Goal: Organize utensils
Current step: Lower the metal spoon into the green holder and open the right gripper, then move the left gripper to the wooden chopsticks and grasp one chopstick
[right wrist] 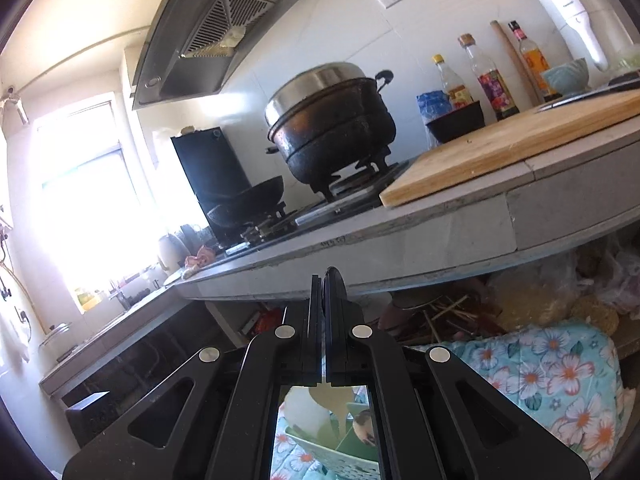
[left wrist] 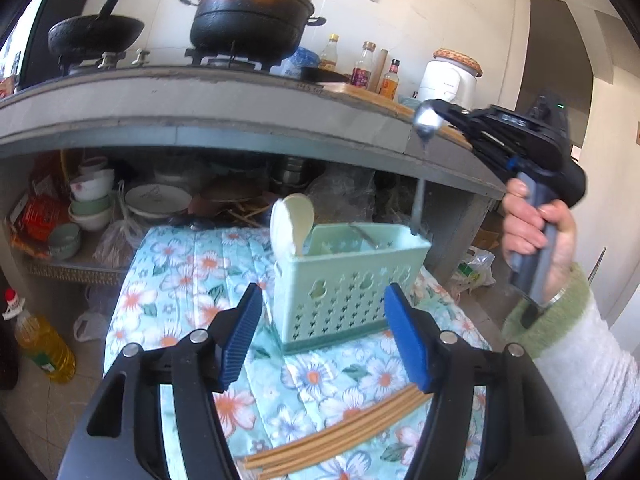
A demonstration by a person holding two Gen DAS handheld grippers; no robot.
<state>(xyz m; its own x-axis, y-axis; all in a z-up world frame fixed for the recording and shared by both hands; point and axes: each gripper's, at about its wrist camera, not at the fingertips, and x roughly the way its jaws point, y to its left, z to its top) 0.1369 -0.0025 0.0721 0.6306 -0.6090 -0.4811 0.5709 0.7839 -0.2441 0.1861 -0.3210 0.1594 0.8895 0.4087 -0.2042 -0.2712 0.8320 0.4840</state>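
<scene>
A pale green slotted basket (left wrist: 344,292) stands on a floral cloth (left wrist: 192,280). A white spoon (left wrist: 292,220) leans in its left end. My left gripper (left wrist: 324,338) is open just in front of the basket, with nothing between its blue pads (left wrist: 240,340). A bundle of wooden chopsticks (left wrist: 340,436) lies on the cloth under its right finger. My right gripper (left wrist: 440,110), held in a hand (left wrist: 536,232), is shut on the bowl of a metal spoon (left wrist: 426,120). The spoon's handle hangs down into the basket's right end. In the right wrist view the right gripper (right wrist: 323,284) is pressed shut, with the basket (right wrist: 332,460) below it.
Behind the basket runs a grey counter (left wrist: 200,120) with a black pot (left wrist: 252,12), a wok (left wrist: 96,32), bottles (left wrist: 364,64) and a cutting board (right wrist: 520,140). Bowls and plates (left wrist: 156,200) fill the shelf underneath. An oil bottle (left wrist: 44,344) stands on the floor to the left.
</scene>
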